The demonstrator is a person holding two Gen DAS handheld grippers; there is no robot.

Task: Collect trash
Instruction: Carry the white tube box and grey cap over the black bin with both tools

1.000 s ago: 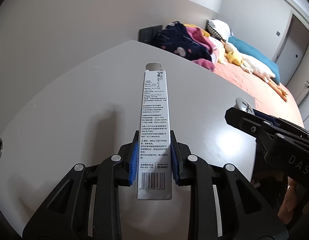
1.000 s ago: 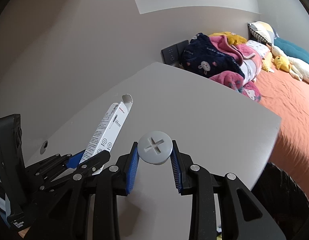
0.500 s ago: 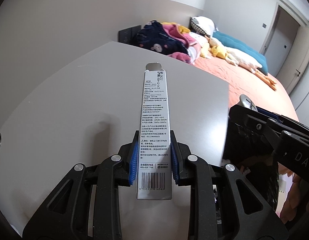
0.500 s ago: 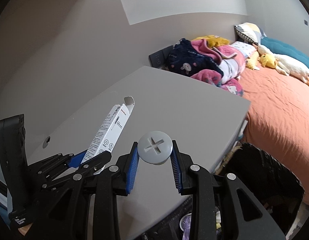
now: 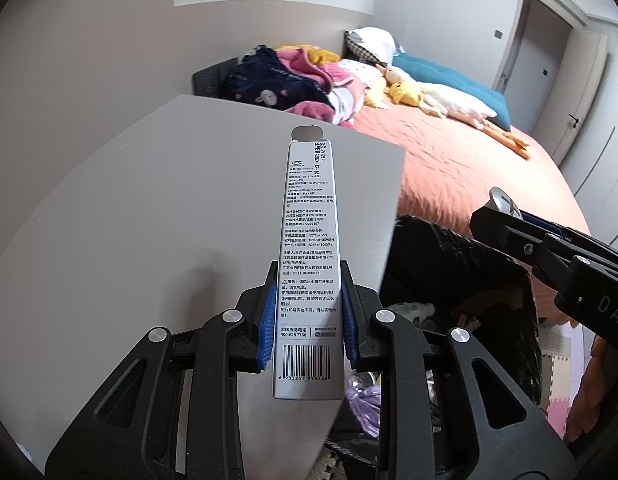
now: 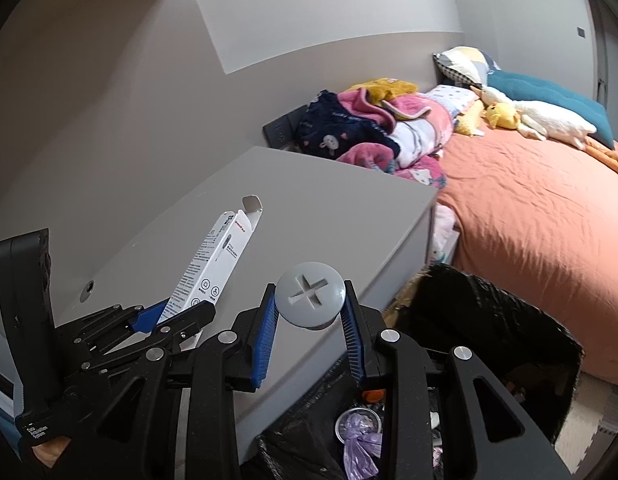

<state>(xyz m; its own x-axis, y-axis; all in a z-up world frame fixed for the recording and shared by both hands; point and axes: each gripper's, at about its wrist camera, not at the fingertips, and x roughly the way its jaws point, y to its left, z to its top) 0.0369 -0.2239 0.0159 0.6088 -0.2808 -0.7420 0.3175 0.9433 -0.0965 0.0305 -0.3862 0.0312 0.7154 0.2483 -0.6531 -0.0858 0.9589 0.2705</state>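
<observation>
The left gripper (image 5: 308, 320) is clamped on a long white carton (image 5: 309, 264), its blue pads (image 5: 268, 328) pressed against the two long sides near the barcode end, so that the carton juts straight forward beyond the fingertips with its open end flap farthest out. Beneath and ahead of this gripper lies the grey desk (image 5: 149, 208), whose corner edge runs just to the gripper's right. The right gripper (image 6: 310, 320) is closed on a round grey cap (image 6: 311, 299) with a cross-shaped slot, held between its blue pads (image 6: 265, 340) with the slotted face toward the camera. Below and to the right of this gripper sits a bin lined with a black bag (image 6: 493, 320), holding a purple knotted bag (image 6: 361, 446) and other scraps. In the right wrist view the left gripper (image 6: 177, 312) shows to the left, the carton (image 6: 213, 264) slanting up from it over the desk (image 6: 329, 208). Ahead and right of both grippers is a bed (image 6: 529, 216) with an orange sheet.
</observation>
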